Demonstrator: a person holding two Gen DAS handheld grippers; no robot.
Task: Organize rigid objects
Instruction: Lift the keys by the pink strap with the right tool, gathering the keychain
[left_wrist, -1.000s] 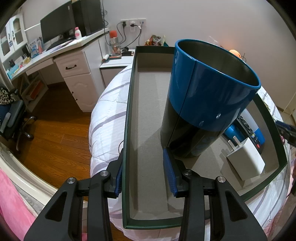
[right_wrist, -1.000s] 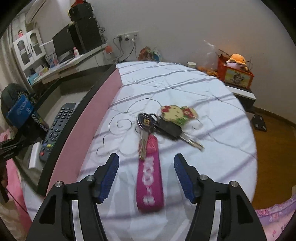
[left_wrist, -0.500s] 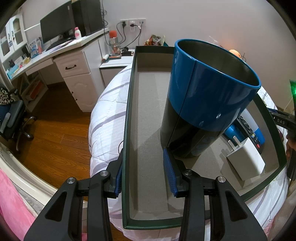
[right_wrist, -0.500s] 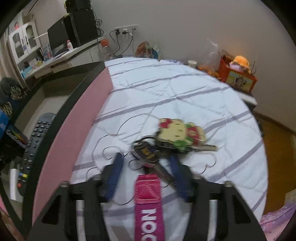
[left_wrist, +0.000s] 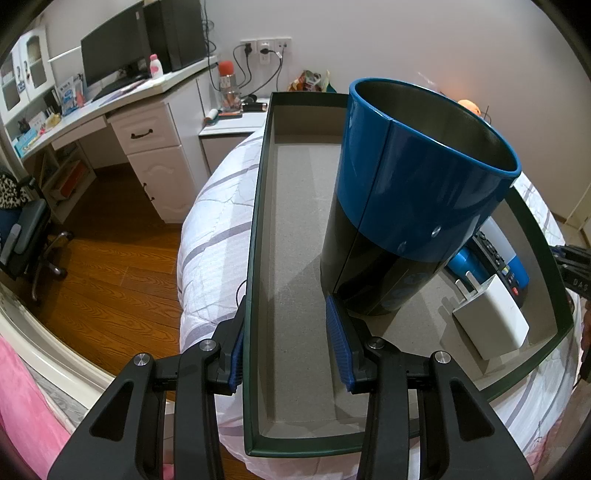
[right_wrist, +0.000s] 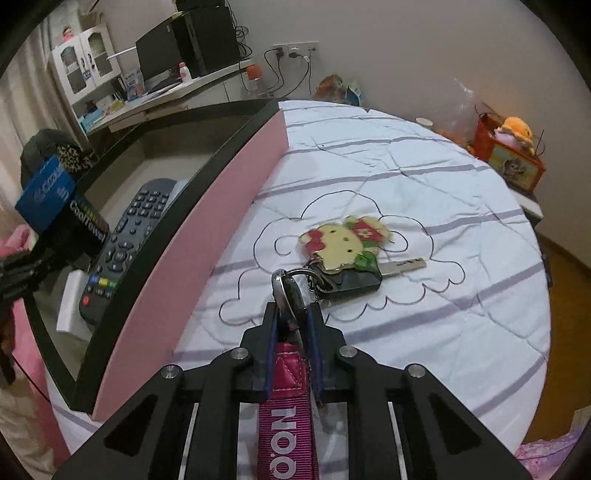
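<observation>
Since a second ago the right gripper (right_wrist: 291, 332) has slid forward along the pink strap (right_wrist: 286, 417), and its fingers (right_wrist: 270, 354) have just been closing; they now pinch the strap's top end and the metal ring (right_wrist: 291, 291) between them, where before they stood wide on either side of the strap. The left gripper (left_wrist: 286, 347) has not shifted: its fingers straddle the near wall of the dark green tray (left_wrist: 255, 266), one outside and one inside, though whether the pads actually press on that wall I cannot tell.

The key bunch (right_wrist: 343, 266), with its cartoon cat fob (right_wrist: 341, 243) and black-headed key, lies on the white quilted bed (right_wrist: 424, 192), just beyond the right fingertips and near the tray's pink outer wall (right_wrist: 207, 240).

The step in hand looks like a pickup of the keys for the tray. To do it well, keep the pinch on the stiff strap end, not the ring alone, since the ring could twist out. Lift straight up first so the fob and key hang free of the quilt, then carry them over the pink wall with room to spare for the dangling parts.

Inside the tray, the remote control (right_wrist: 122, 251), white charger (left_wrist: 491, 317) and tall blue-and-black canister (left_wrist: 413, 192) fill the right side; the bare grey floor on the left looks the safest place to set down. The left gripper should hold the tray steady meanwhile.
</observation>
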